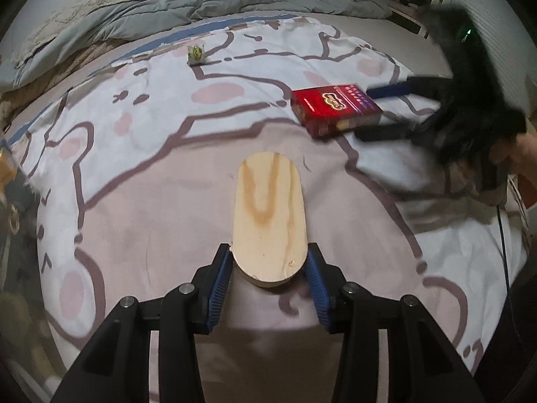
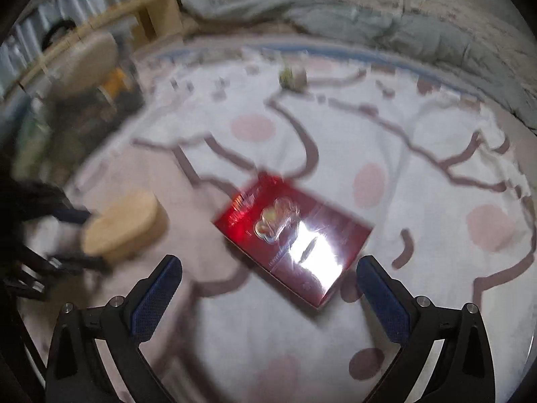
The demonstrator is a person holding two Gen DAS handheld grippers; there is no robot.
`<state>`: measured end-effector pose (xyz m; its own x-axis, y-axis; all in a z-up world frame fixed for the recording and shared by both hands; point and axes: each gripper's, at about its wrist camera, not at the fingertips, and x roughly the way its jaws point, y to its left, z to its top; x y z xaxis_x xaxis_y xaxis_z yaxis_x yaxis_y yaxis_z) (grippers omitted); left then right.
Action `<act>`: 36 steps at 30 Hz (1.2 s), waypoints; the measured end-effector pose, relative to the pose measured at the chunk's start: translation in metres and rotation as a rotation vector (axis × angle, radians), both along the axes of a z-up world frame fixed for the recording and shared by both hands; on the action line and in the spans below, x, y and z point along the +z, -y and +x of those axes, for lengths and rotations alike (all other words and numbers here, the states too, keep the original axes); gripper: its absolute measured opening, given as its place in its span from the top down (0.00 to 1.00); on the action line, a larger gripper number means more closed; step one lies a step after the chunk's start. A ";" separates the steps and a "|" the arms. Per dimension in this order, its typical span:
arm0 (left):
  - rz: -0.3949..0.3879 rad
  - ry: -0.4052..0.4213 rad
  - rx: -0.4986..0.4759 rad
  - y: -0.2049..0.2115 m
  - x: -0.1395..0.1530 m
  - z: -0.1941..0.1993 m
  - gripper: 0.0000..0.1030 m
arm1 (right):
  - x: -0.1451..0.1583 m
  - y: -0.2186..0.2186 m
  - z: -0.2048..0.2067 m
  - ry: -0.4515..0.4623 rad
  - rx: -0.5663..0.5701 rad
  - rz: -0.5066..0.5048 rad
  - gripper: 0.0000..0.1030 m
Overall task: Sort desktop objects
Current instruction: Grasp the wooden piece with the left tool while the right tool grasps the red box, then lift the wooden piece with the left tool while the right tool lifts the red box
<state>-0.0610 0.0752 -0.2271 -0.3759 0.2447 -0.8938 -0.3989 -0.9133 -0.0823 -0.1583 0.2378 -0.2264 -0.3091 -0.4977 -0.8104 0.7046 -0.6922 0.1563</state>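
My left gripper (image 1: 268, 252) is shut on the near end of an oval pale wooden board (image 1: 268, 208), its blue pads pressing both edges. The board (image 2: 126, 225) and the left gripper (image 2: 74, 235) show blurred at the left of the right wrist view. A red box (image 1: 335, 109) lies flat on the patterned sheet (image 1: 151, 201). My right gripper (image 2: 268, 263) is open, and the near corner of the red box (image 2: 292, 238) lies between its fingers without touching them. In the left wrist view the right gripper (image 1: 365, 114) straddles the box's right end. A small white-and-yellow object (image 1: 196, 54) stands far back.
A grey quilt (image 1: 167, 10) is bunched along the far edge of the bed. A wooden rack (image 2: 157, 10) and a round beige stool (image 2: 87, 60) stand beyond the left edge. A person's hand (image 1: 527, 154) holds the right gripper.
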 end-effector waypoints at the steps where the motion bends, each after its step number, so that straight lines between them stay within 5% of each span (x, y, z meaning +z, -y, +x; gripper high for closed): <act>1: 0.001 0.009 0.001 0.002 0.000 0.004 0.57 | 0.006 -0.001 0.000 -0.006 -0.014 -0.022 0.00; 6: -0.008 0.060 0.001 0.009 -0.001 0.017 0.57 | 0.013 -0.001 -0.016 0.034 -0.144 -0.044 0.00; 11: -0.070 0.036 0.026 0.022 0.002 0.026 0.56 | -0.011 0.007 -0.033 0.227 -0.286 -0.032 0.00; 14: -0.106 0.001 0.054 0.030 0.001 0.024 0.45 | -0.020 0.012 -0.033 0.329 -0.338 -0.075 0.00; 27: -0.325 -0.065 0.199 0.062 -0.013 -0.014 0.35 | -0.022 0.031 -0.049 0.369 -0.404 -0.084 0.00; 31: -0.270 -0.020 0.253 0.073 -0.015 -0.021 0.29 | -0.021 0.036 -0.055 0.358 -0.388 -0.084 0.00; 34: -0.186 -0.009 0.260 0.073 -0.007 -0.020 0.02 | -0.021 0.042 -0.055 0.341 -0.339 -0.079 0.00; 36: -0.131 -0.034 0.247 0.070 0.003 -0.017 0.00 | -0.023 0.045 -0.054 0.315 -0.312 -0.053 0.00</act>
<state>-0.0782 0.0052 -0.2244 -0.4403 0.0250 -0.8975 -0.1637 -0.9851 0.0528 -0.2118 0.1928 -0.2492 -0.1928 -0.4630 -0.8652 0.3757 -0.8493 0.3708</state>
